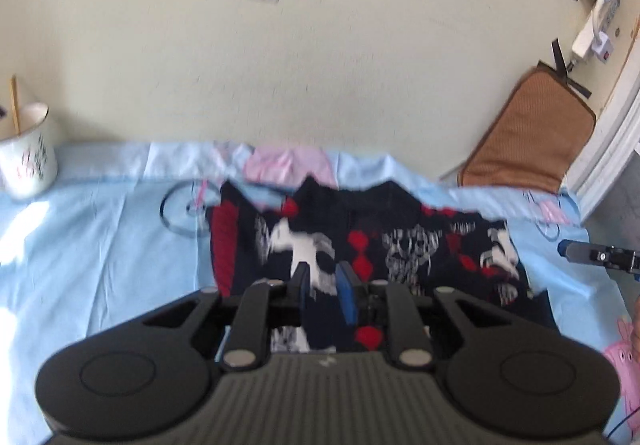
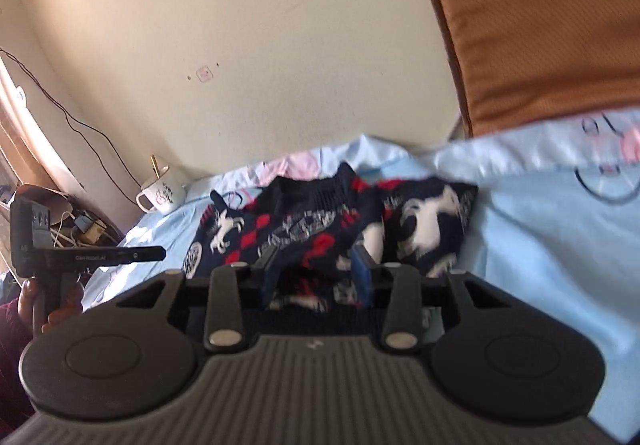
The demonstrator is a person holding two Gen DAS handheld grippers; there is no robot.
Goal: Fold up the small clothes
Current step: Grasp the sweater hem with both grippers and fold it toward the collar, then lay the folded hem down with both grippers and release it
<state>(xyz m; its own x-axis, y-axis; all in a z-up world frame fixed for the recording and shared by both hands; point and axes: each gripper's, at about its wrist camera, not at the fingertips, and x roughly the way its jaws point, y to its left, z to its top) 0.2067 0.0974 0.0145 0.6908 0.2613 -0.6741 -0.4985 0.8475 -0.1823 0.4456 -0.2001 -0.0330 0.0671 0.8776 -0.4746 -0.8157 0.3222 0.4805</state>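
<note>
Two grippers hang over one garment, and we work down from the big pale-blue sheet (image 1: 92, 245), spread as our folding surface against the wall. On it lies the dark patterned sweater (image 1: 400, 245), partly bunched at its far edge, flat enough to fold. We hold the left gripper (image 1: 325, 287) low over its near hem, fingers spread, nothing pinched. Our right gripper (image 2: 316, 277) hovers likewise, fingers apart, probably lining up a matching corner. A mug (image 1: 26, 159) sits clear at the side.

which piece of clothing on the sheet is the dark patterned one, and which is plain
The dark sweater, navy with red diamonds and white figures, lies before both grippers. The pink garment behind it, near the wall, is plain and pale.
</note>
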